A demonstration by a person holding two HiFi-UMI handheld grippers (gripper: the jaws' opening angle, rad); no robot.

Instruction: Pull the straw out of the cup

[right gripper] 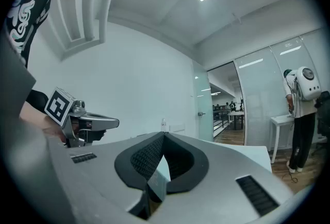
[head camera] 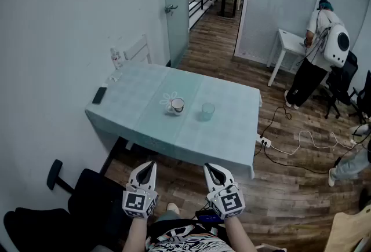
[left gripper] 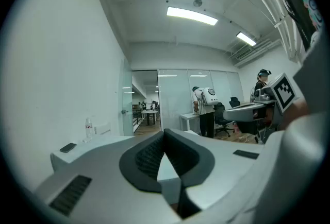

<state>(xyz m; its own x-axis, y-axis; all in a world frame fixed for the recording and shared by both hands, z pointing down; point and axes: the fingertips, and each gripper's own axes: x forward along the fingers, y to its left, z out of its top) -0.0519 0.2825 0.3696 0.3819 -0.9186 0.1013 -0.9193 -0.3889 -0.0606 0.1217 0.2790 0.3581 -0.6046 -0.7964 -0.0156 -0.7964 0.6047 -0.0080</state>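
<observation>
Left gripper [head camera: 151,164]: jaws together, nothing between them. Right gripper [head camera: 207,167]: jaws together, empty. Both are held level close to the person's body, short of the table [head camera: 232,132] and well apart from the cup [head camera: 177,105]. Cup stands mid-table, with a glass [head camera: 208,110] near it on the right. Straw is too small to make out. Phone [head camera: 99,95] and bottle [head camera: 116,59] are at the table's left edge.

A black phone [head camera: 99,95] lies at the bench's [head camera: 226,129] left edge, with a water bottle [head camera: 116,59] at the far corner. A person [head camera: 316,42] bends over a white side table [head camera: 287,42].
</observation>
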